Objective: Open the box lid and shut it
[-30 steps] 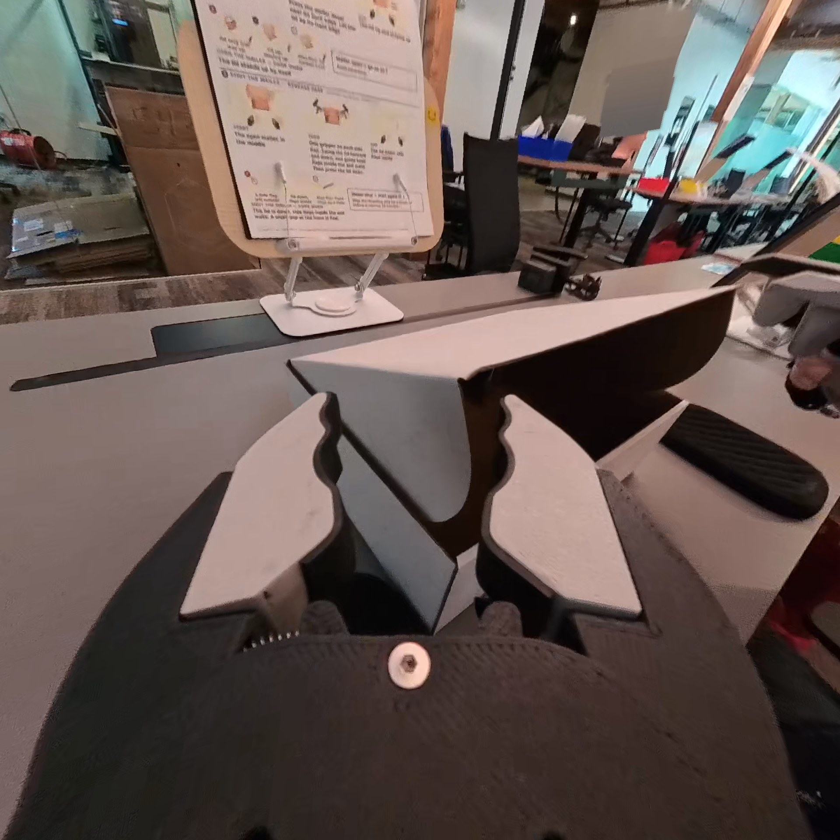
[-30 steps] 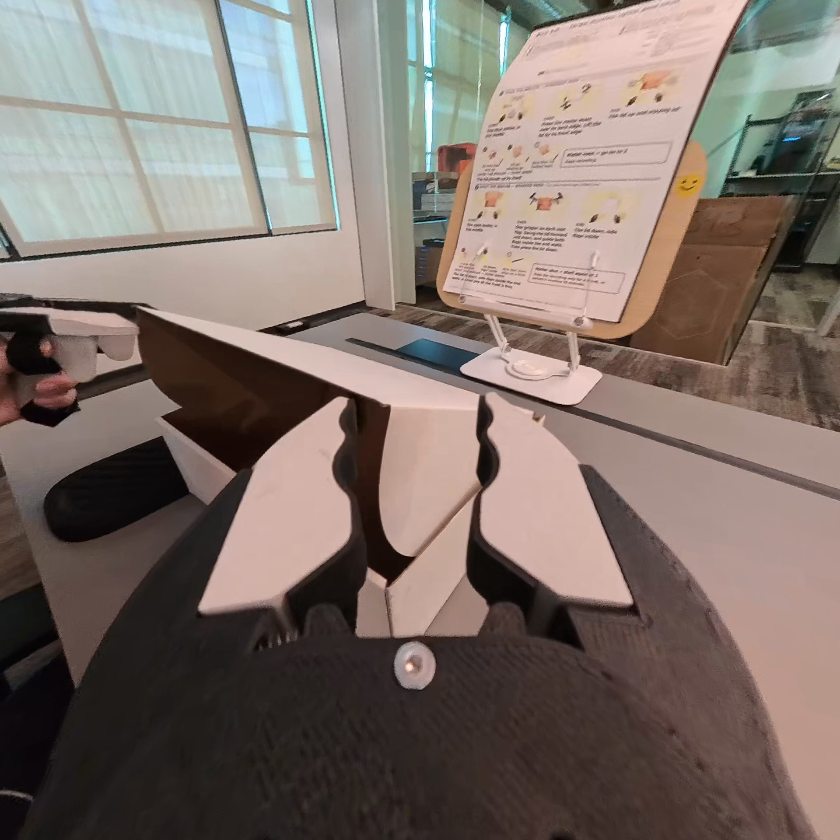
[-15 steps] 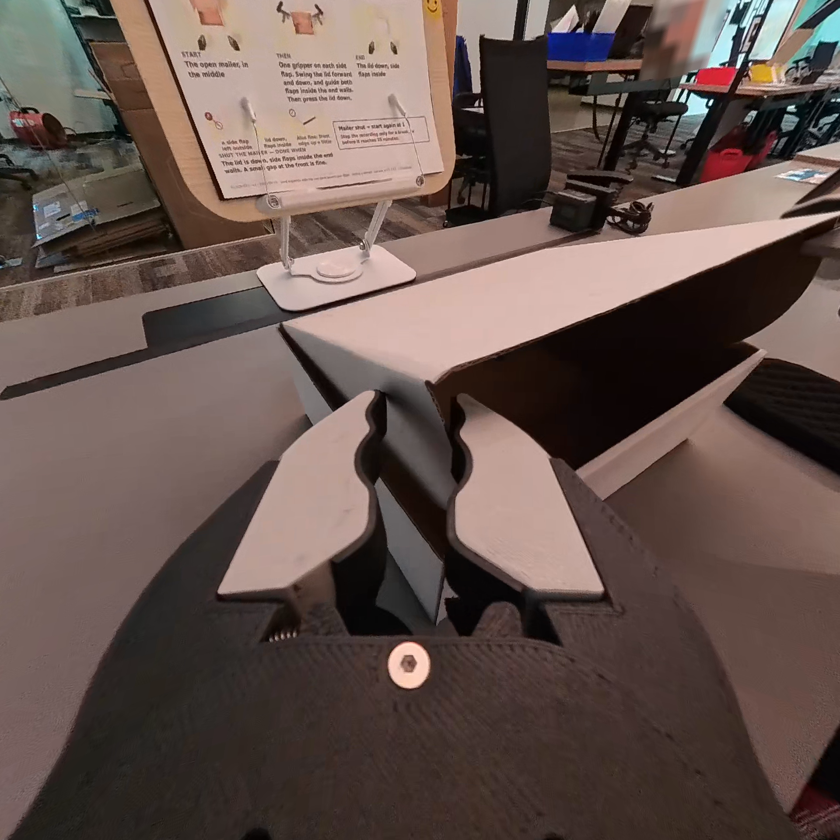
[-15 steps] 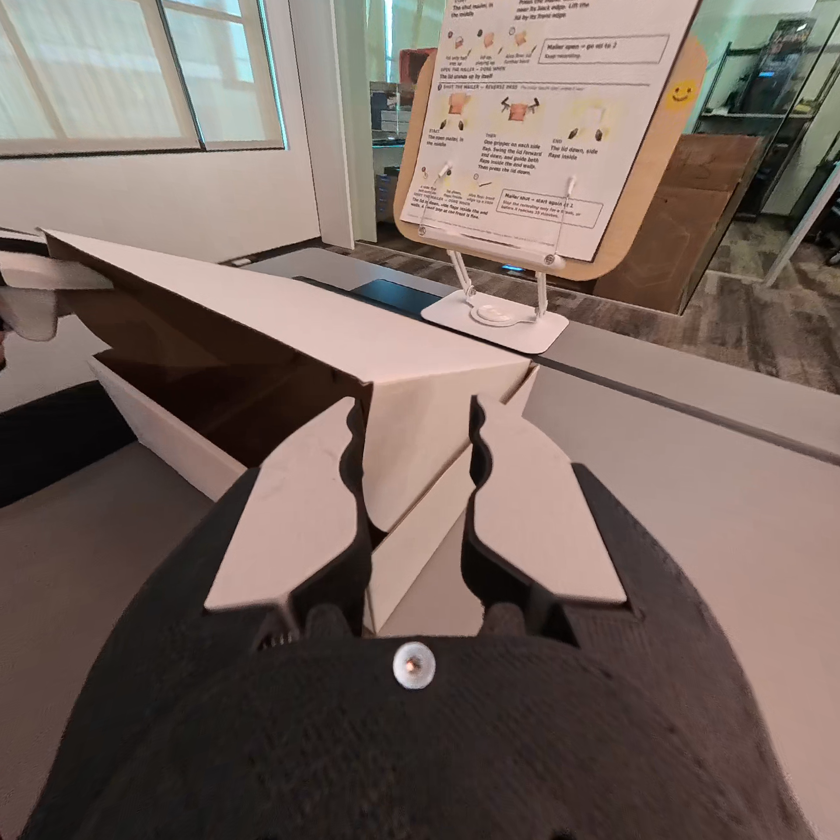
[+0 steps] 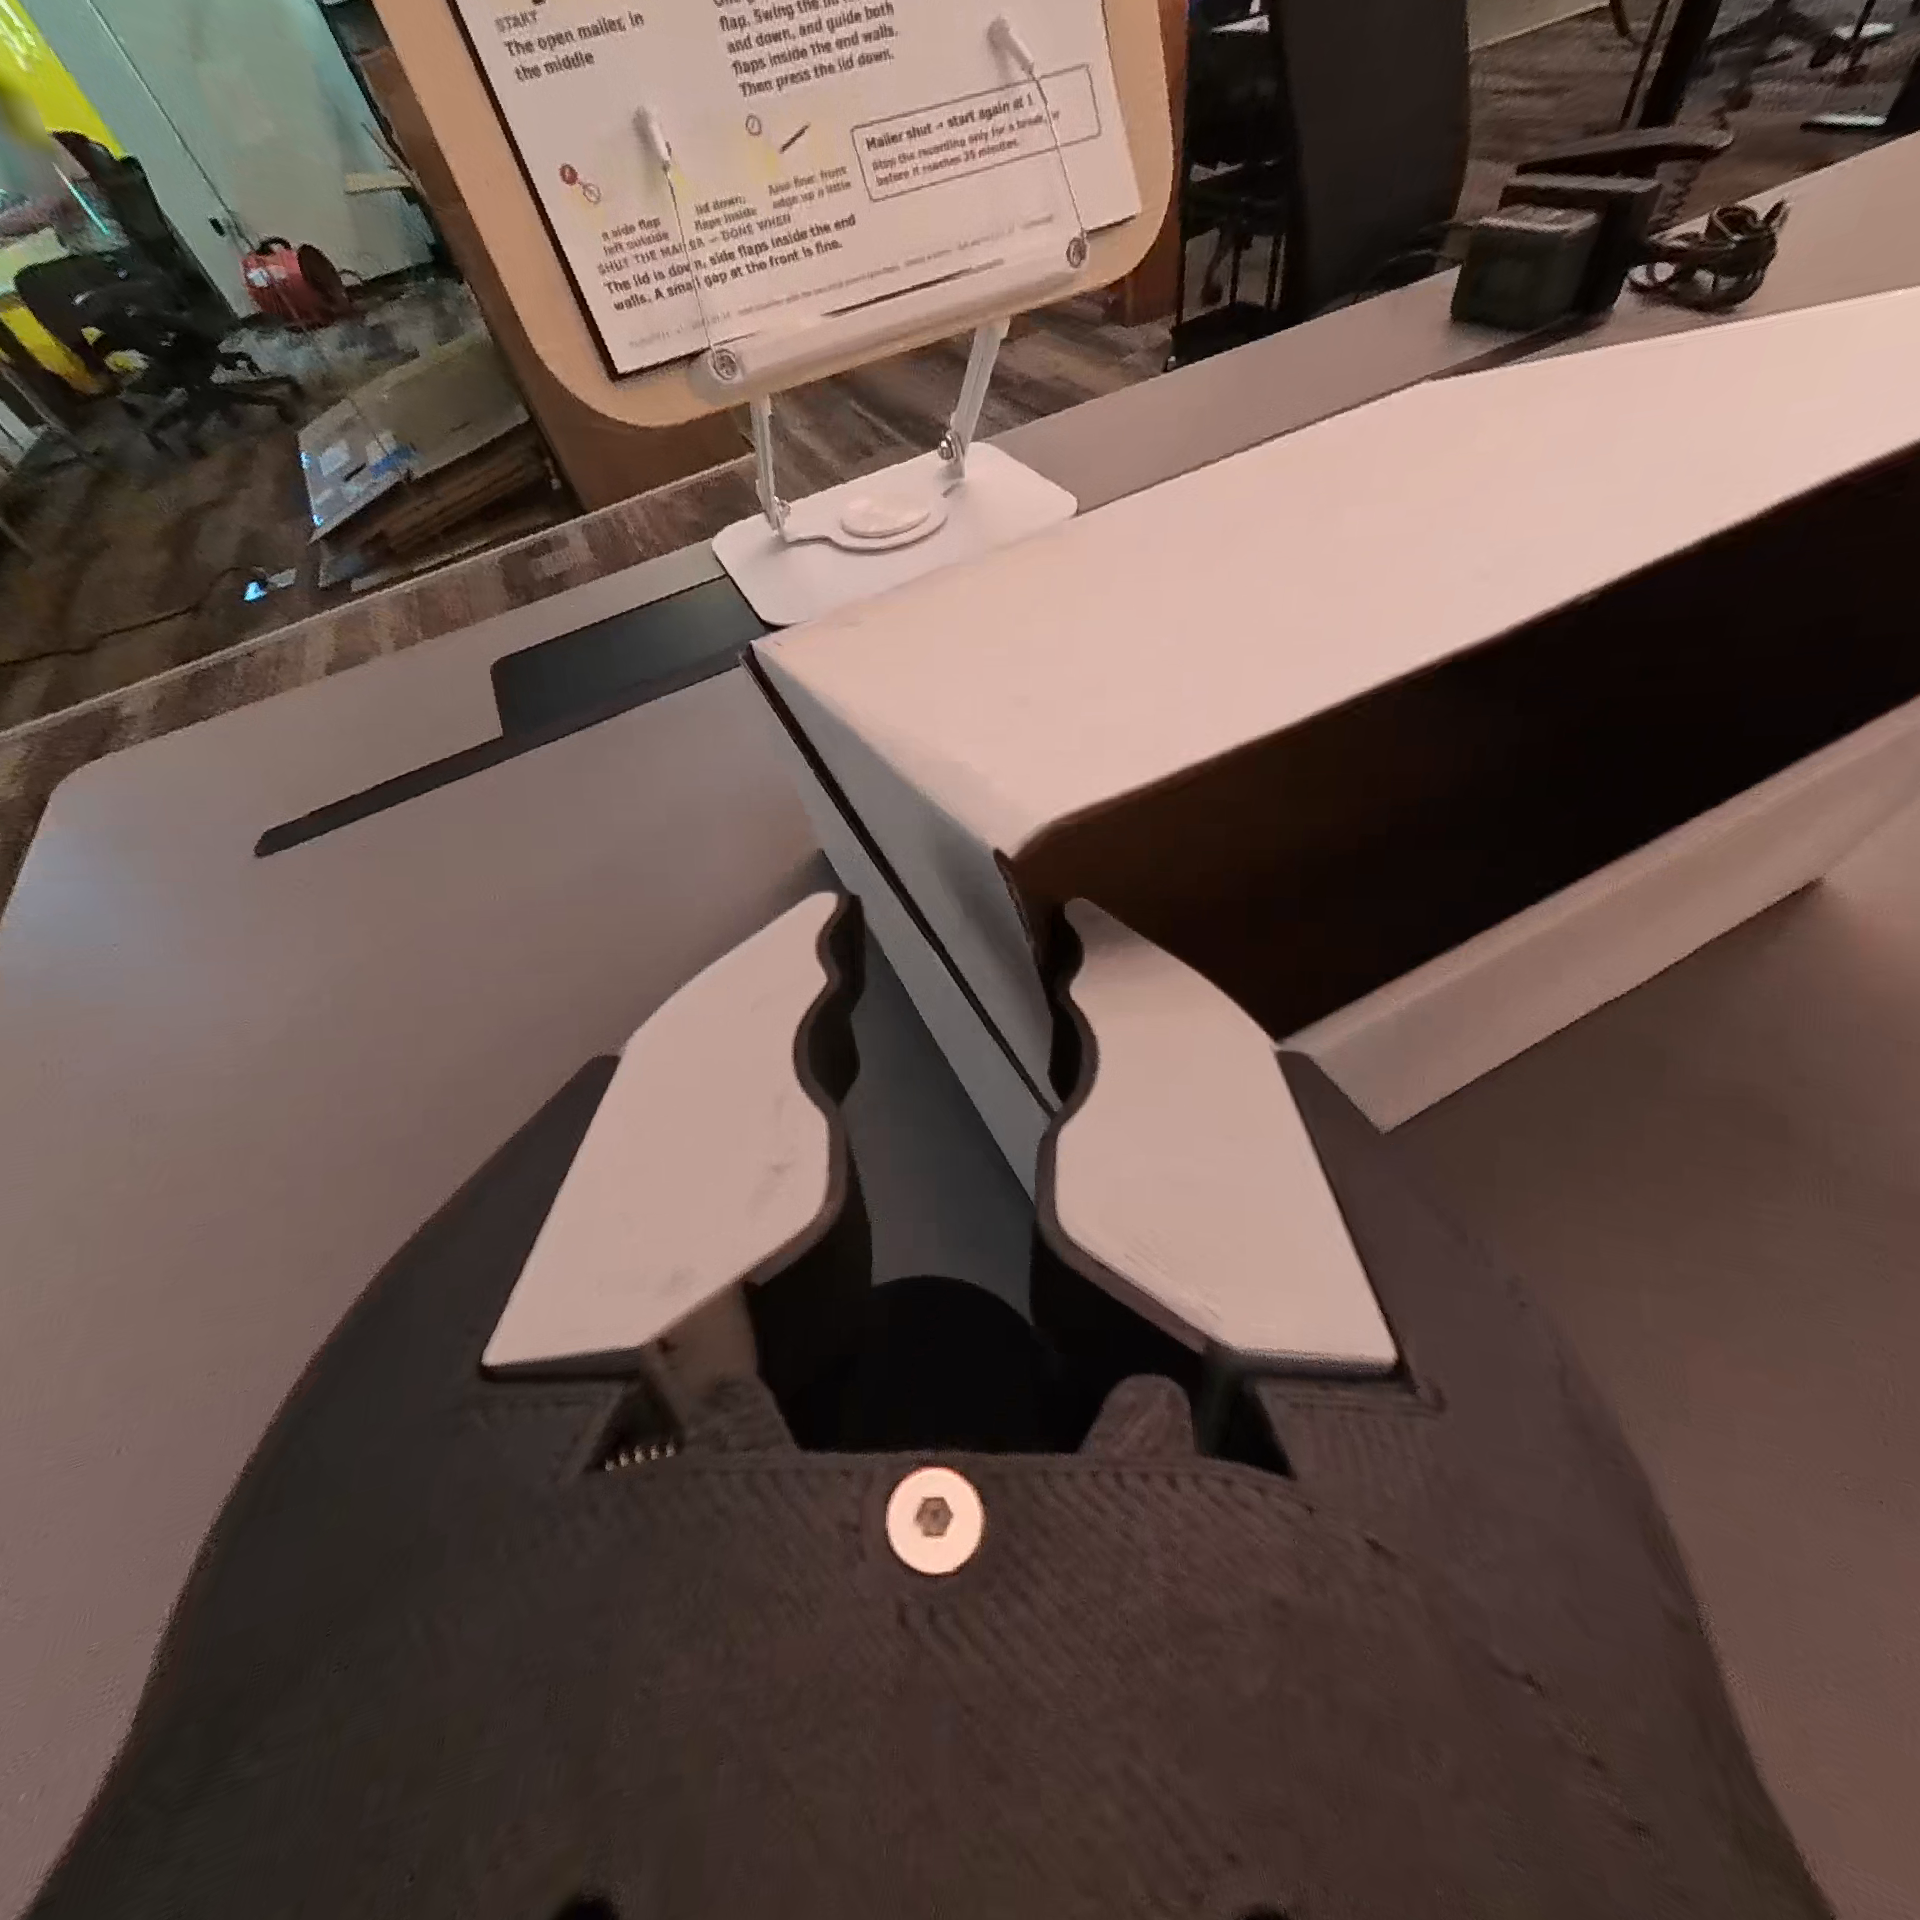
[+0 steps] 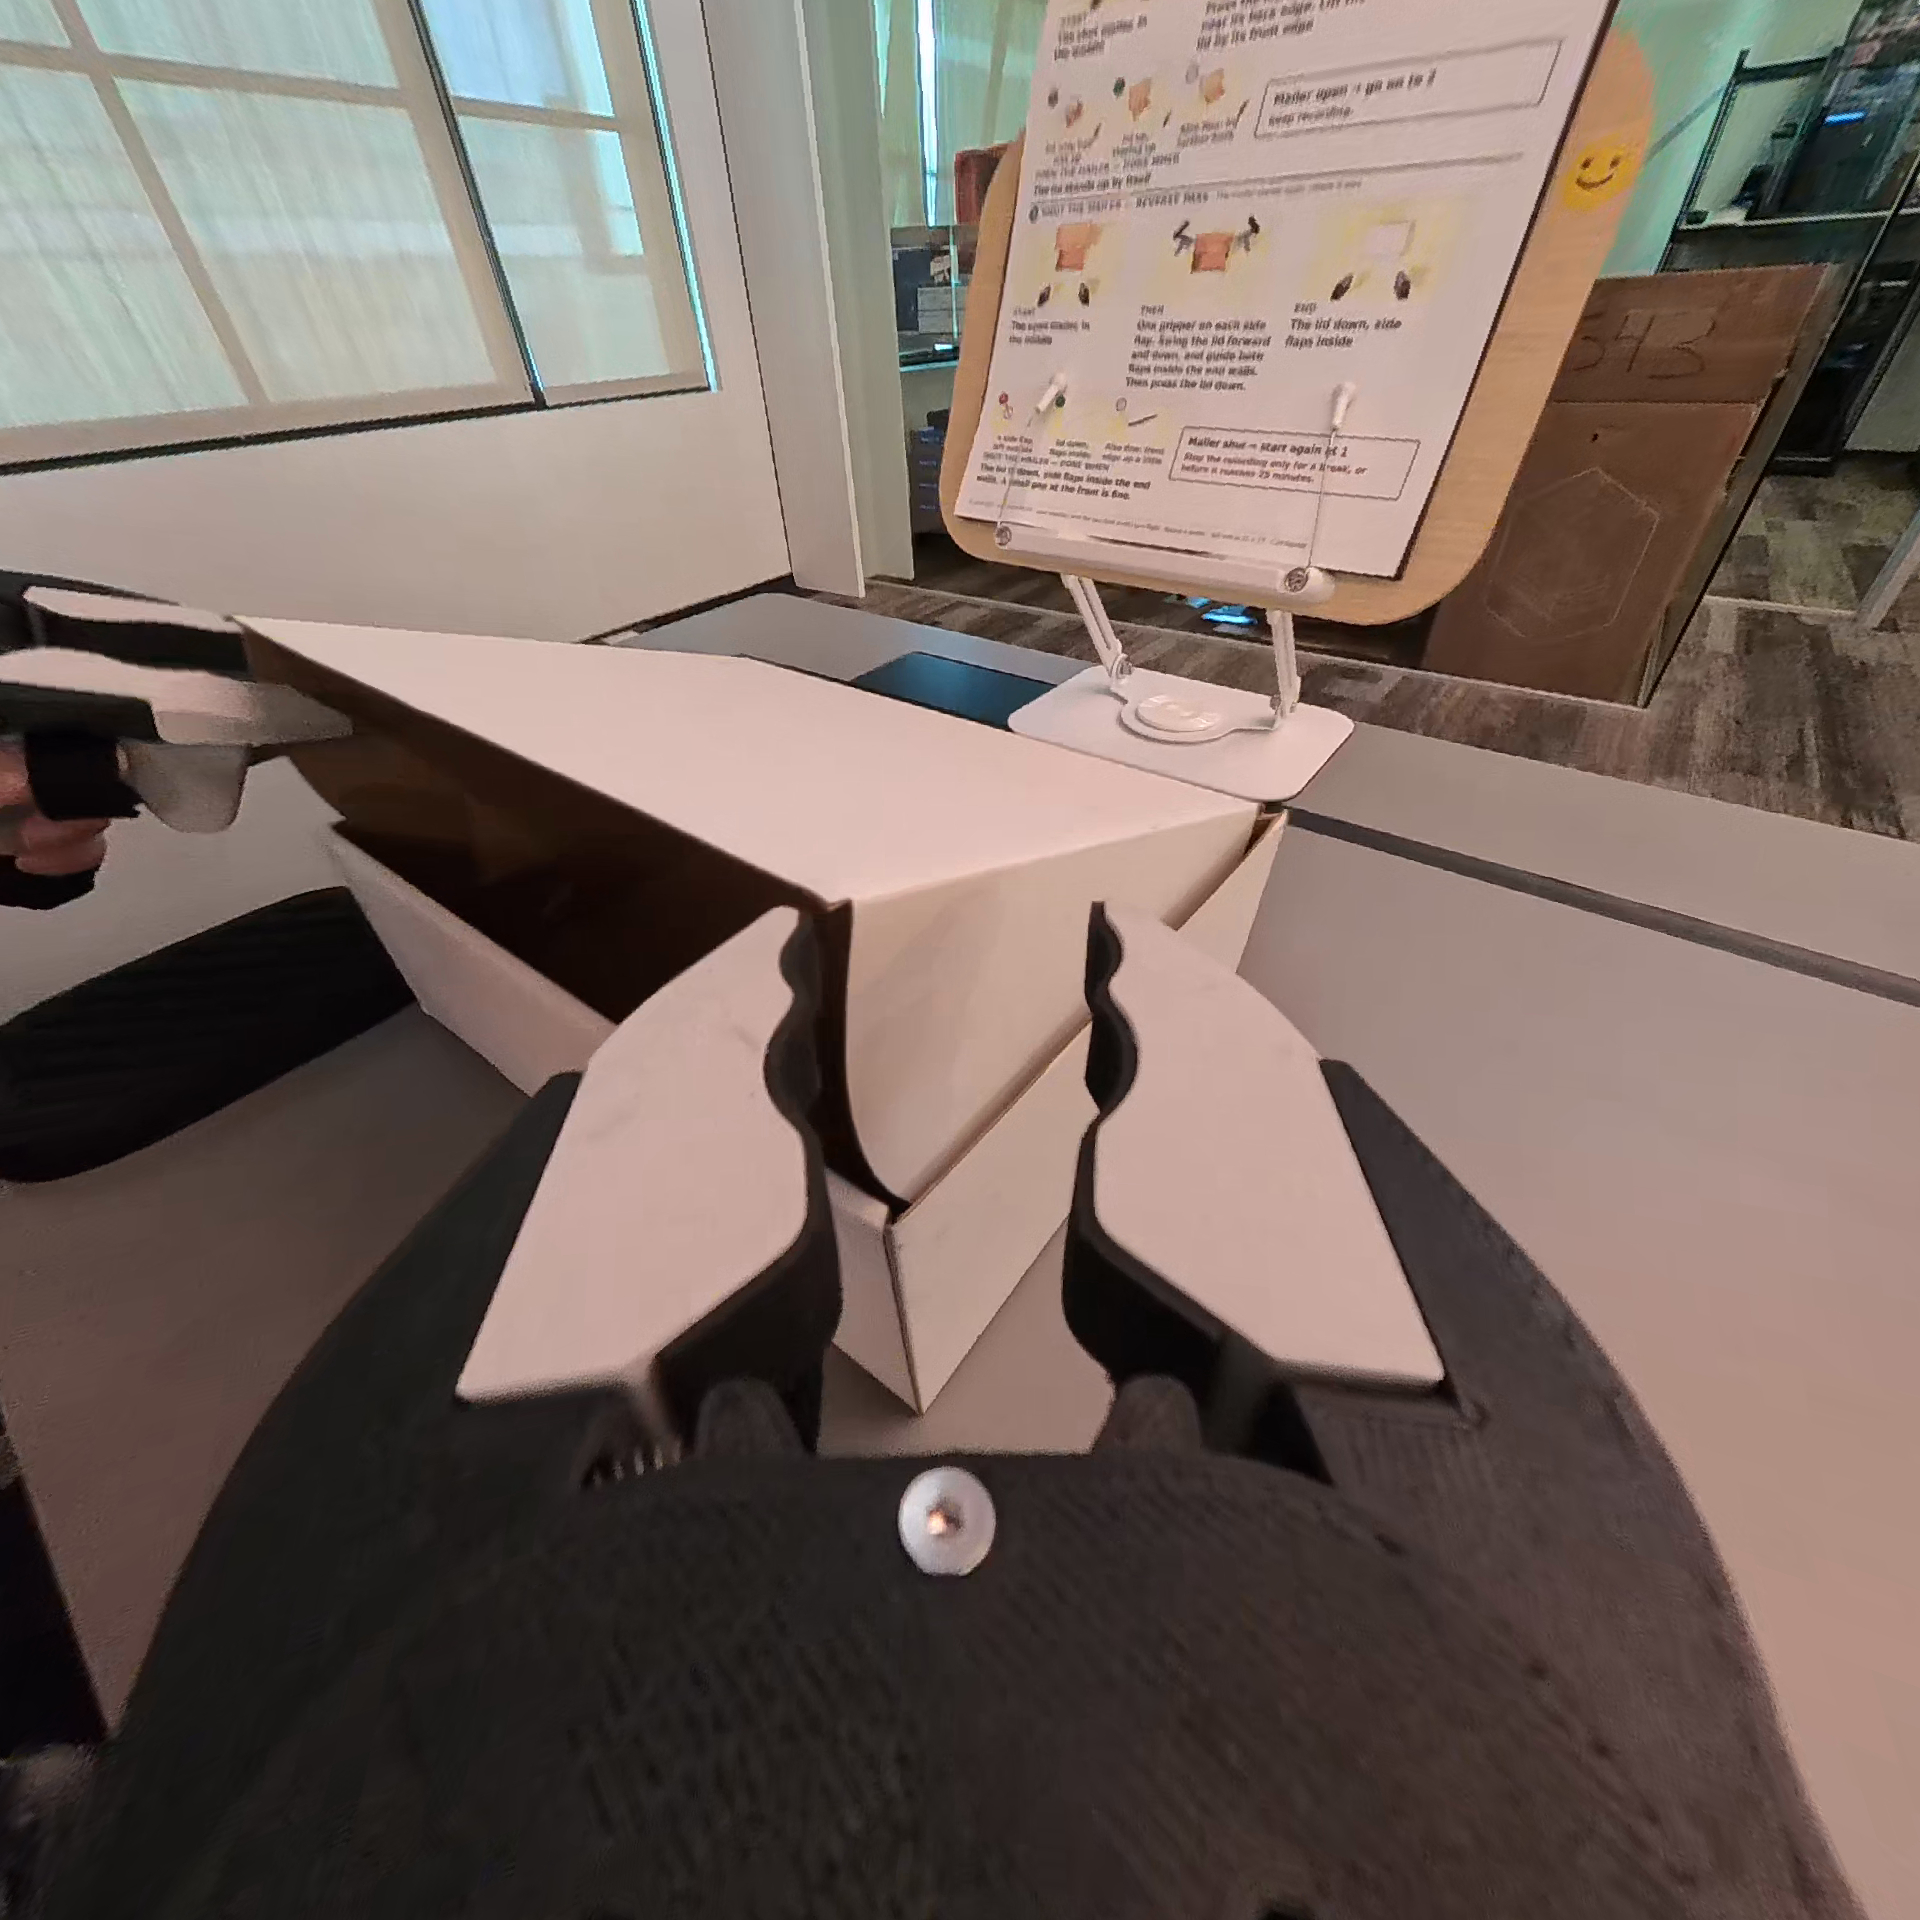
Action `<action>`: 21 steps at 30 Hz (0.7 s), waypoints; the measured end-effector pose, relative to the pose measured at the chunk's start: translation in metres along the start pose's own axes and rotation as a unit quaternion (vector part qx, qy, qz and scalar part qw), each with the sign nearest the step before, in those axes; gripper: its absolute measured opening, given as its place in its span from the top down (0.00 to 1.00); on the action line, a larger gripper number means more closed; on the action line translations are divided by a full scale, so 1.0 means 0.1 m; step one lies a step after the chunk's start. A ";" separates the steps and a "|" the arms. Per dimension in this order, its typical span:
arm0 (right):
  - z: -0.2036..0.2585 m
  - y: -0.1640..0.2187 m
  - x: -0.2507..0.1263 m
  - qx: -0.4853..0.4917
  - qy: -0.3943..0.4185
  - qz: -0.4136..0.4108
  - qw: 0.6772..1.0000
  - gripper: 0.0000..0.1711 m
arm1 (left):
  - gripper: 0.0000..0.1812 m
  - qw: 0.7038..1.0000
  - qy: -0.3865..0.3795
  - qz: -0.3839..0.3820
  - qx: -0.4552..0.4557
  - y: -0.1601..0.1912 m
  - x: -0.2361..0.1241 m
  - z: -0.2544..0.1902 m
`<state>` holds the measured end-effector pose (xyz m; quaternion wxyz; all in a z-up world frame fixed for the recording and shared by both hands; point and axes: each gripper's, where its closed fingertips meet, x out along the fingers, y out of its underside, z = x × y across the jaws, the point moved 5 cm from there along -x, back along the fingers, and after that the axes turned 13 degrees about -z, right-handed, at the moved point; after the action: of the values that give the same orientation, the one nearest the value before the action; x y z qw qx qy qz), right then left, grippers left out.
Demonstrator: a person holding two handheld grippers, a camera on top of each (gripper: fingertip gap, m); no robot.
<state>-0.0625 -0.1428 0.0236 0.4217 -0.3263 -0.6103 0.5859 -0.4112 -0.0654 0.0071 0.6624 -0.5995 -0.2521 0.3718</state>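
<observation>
Since the lid has dropped over the last second, closing is well advanced.
Lid: tilted low over the white box mid-table (front gap narrower than before).
Left gripper: clenched on the left side flap.
Right gripper: jaws astride the right side flap, grip uncertain.
Next: tuck flaps inside.

The box looks like matt white cardboard outside, plain brown inside its lid. Each tool has smooth pale plastic fingers on a black body of ribbed, layered plastic, with a shiny metal screw. The desk is a smooth, matt grey. The instruction sheet seems to be paper on a light wooden board, perhaps plywood.
</observation>
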 end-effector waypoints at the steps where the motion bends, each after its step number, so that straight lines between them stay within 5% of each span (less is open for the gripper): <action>1: 0.00 -0.03 -0.04 0.003 -0.003 -0.008 1.000 0.71 | 0.80 1.000 0.005 -0.001 -0.003 0.00 -0.03 -0.01; 8: -0.19 -0.31 -0.40 0.056 0.012 -0.077 0.995 0.68 | 0.75 0.989 0.053 -0.079 -0.113 -0.19 -0.42 0.18; 12: -0.44 -0.34 -0.38 0.134 -0.015 -0.101 0.986 0.57 | 0.66 0.958 0.099 -0.137 -0.233 -0.34 -0.48 0.55; 16: -0.82 -0.28 0.08 0.287 -0.092 -0.078 0.950 0.50 | 0.60 0.918 0.167 -0.150 -0.328 -0.42 -0.09 1.00; 21: -1.29 -0.03 0.77 0.373 -0.117 0.000 0.920 0.44 | 0.54 0.861 0.285 -0.030 -0.420 -0.28 0.70 1.29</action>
<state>0.0198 -0.0174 0.0313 0.4383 -0.0745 -0.3923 0.8053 -0.4643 0.0684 0.0467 0.4015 -0.8930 -0.2022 0.0233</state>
